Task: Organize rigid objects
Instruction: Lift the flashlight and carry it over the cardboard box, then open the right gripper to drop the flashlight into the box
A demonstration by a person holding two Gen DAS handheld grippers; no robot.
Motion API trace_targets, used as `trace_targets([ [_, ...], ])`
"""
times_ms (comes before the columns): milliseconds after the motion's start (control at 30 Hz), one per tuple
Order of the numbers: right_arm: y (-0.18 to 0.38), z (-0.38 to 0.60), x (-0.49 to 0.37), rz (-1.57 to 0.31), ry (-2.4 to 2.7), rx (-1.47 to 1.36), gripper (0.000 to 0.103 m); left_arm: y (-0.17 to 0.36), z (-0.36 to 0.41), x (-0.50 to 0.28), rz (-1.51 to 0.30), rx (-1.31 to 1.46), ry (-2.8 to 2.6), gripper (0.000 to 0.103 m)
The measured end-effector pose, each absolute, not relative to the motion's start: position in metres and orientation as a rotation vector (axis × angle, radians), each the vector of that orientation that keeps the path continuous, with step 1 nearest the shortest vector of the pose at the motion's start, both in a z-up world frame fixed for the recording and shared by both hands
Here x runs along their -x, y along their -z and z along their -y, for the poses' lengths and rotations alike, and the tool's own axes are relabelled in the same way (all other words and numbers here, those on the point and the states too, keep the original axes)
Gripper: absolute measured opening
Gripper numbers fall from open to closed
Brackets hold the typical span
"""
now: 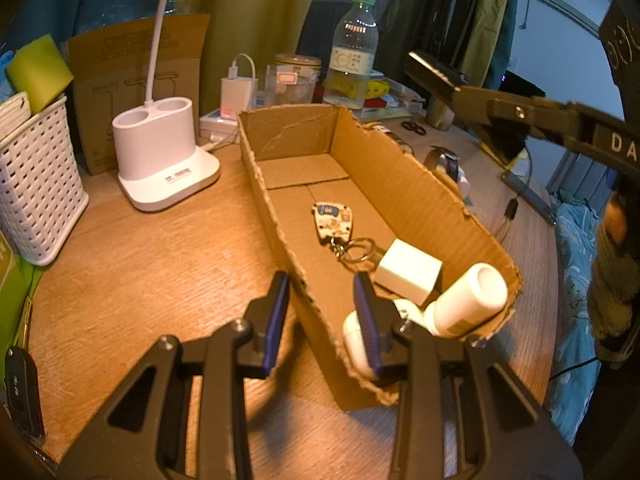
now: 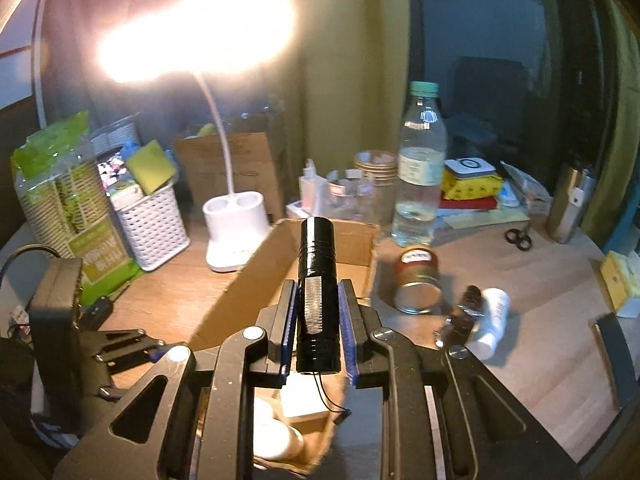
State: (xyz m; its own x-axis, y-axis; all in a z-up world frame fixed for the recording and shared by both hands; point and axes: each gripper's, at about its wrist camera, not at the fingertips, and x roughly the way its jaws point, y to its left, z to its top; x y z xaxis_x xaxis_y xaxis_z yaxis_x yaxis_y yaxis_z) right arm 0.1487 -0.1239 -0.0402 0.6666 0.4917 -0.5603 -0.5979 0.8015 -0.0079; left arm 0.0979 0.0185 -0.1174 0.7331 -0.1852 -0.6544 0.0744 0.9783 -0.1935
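Observation:
A long open cardboard box (image 1: 416,196) lies on the wooden desk. Inside it are a keychain tag (image 1: 333,220), a white cube (image 1: 409,272) and a white bottle (image 1: 468,300). My left gripper (image 1: 322,284) is open and straddles the box's near left wall. My right gripper (image 2: 318,290) is shut on a black flashlight (image 2: 317,280) and holds it above the box (image 2: 240,284). The right gripper also shows at the upper right of the left wrist view (image 1: 436,72).
A white lamp base (image 1: 164,152), a white basket (image 1: 36,184) and a water bottle (image 1: 354,52) stand behind the box. A tin can (image 2: 417,280), a watch (image 2: 466,312), a white tube (image 2: 492,320) and scissors (image 2: 519,239) lie right of it. A car key (image 1: 22,392) lies at the left edge.

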Motion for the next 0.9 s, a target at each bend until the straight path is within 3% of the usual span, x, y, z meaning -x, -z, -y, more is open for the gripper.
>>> trace_targets([
  [900,0.090,0.103,-0.178,-0.723,-0.547,0.234,0.025,0.118,-0.018,-0.097,-0.735,0.159,0.144,0.035],
])
